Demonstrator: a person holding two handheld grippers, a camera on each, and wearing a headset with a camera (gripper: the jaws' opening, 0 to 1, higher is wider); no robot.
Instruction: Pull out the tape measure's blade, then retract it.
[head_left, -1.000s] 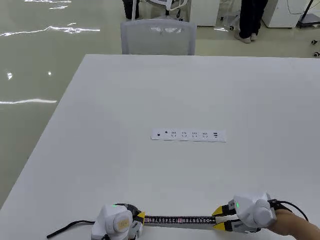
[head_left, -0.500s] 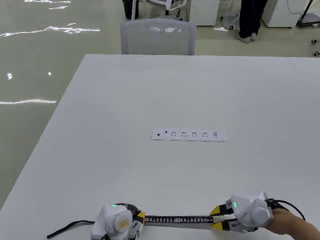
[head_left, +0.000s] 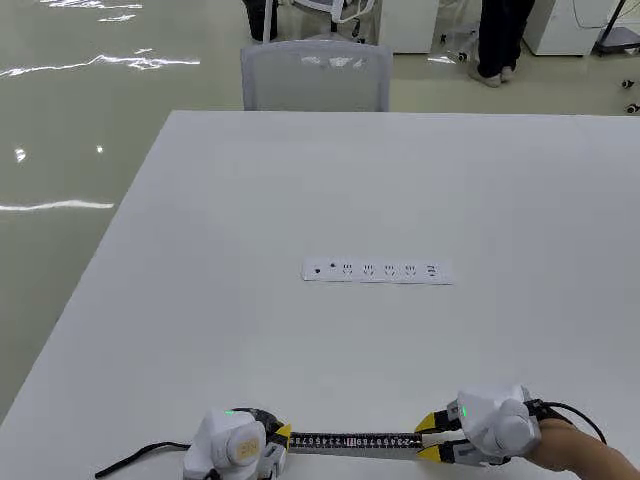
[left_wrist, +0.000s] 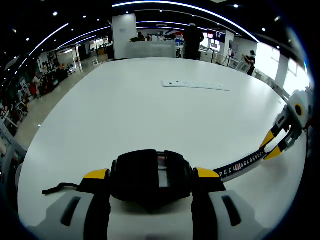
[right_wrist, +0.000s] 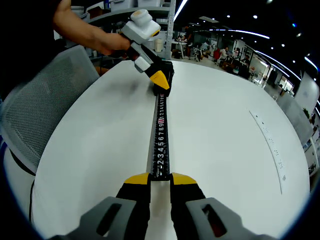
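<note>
Near edge of the white table (head_left: 300, 190): the left gripper (left_wrist: 151, 174) clamps the black tape measure case (left_wrist: 135, 170) between its jaws. The right gripper (right_wrist: 160, 178) pinches nearly closed on the blade (right_wrist: 161, 132) at its tip. The blade lies stretched flat between them, well apart from the power strip (head_left: 377, 270).

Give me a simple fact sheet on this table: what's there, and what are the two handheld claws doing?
left gripper: shut on the black tape measure case, at the near edge of the table
right gripper: shut on the end of the blade
blade: pulled out, straight between the two grippers, numbers facing up
power strip: flat at mid-table, apart from both grippers
table: white
chair: grey, at the far edge
</note>
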